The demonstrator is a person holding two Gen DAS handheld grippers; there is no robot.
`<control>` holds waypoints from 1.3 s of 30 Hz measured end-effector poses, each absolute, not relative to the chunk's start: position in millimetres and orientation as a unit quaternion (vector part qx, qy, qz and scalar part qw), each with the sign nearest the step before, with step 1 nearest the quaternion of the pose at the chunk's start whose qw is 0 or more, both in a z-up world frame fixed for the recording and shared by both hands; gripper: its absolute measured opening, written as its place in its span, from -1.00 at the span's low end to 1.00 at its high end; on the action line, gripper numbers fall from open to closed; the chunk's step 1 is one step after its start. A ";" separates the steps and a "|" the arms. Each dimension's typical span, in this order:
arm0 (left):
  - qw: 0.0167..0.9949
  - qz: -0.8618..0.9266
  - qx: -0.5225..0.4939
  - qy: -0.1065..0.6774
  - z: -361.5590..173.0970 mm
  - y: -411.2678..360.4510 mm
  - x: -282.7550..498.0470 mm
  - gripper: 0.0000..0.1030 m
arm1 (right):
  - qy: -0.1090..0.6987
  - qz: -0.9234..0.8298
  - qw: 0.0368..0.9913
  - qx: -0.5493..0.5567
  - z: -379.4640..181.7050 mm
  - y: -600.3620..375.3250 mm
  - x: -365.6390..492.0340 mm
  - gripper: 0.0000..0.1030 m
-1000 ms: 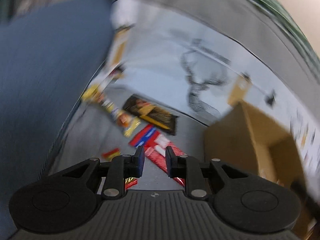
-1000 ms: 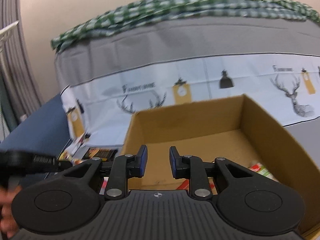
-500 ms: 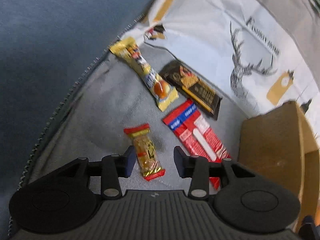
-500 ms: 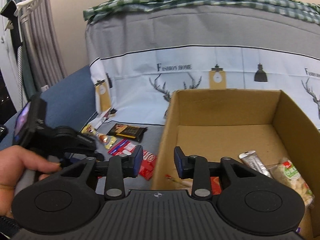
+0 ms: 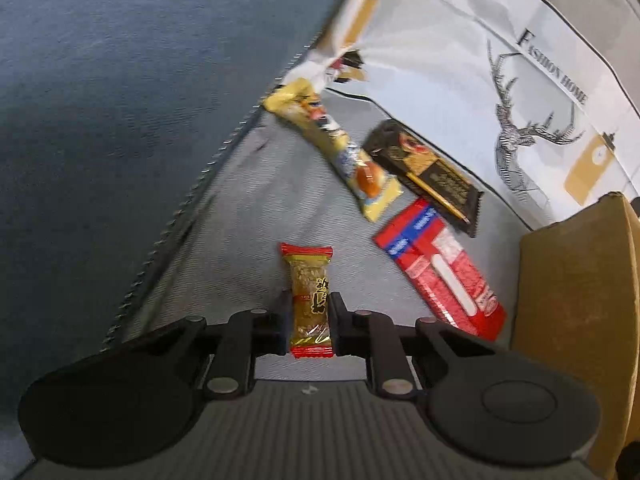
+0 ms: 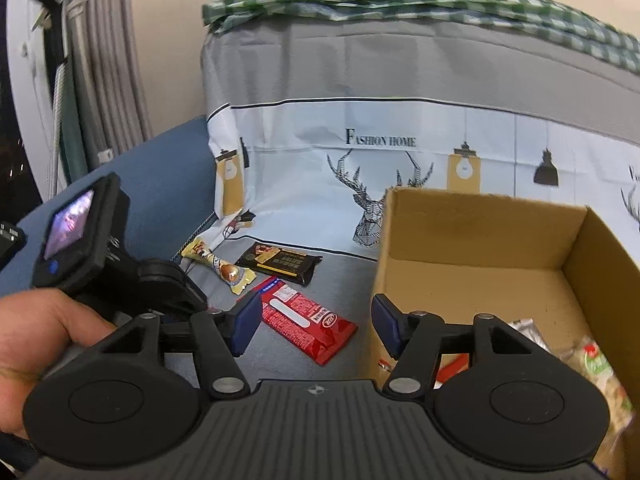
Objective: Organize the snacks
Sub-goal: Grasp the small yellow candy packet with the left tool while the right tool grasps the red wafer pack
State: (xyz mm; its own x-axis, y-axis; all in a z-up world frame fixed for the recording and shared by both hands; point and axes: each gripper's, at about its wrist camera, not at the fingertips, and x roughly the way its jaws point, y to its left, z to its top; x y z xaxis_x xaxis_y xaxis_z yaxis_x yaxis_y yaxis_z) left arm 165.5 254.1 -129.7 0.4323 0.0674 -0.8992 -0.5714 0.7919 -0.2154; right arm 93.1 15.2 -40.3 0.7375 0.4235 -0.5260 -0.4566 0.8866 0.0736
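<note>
Left wrist view: our left gripper point(image 5: 309, 314) sits narrow around the small red-and-gold wrapped peanut bar point(image 5: 310, 300) lying on the grey fabric cover point(image 5: 224, 240); firm contact unclear. We should squeeze mid-bar, then lift straight.

Right wrist view: right gripper point(image 6: 316, 326) is wide, empty, hovering beside the open brown cardboard box point(image 6: 472, 216), our likely drop spot.

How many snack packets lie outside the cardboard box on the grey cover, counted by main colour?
Yellow: 1, the long packet.
Black: 1, the flat bar.
Red: 1, the large packet.
Gold with red ends: 1, the small bar between the left gripper jaws.
Total: 4
</note>
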 end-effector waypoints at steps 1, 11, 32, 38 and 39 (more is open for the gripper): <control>0.804 0.197 -0.262 0.497 -130.5 255.5 163.8 -0.62 | 0.274 0.235 0.931 -0.046 -39.9 18.9 93.6 0.22; 0.775 0.196 -0.340 0.496 -130.6 273.7 148.4 -0.62 | 0.409 0.260 0.868 -0.107 -45.0 97.4 173.9 0.22; 0.768 0.150 -0.374 0.499 -125.3 280.0 140.6 -0.62 | 0.566 0.282 0.743 -0.219 -135.2 175.8 269.5 0.19; 0.770 0.145 -0.372 0.497 -125.6 282.7 138.8 -0.62 | 0.569 0.308 0.744 -0.168 -116.7 165.5 245.7 -0.40; 0.771 0.144 -0.371 0.498 -126.0 283.7 138.2 -0.62 | 0.561 0.301 0.754 -0.162 -109.8 161.8 239.4 -0.41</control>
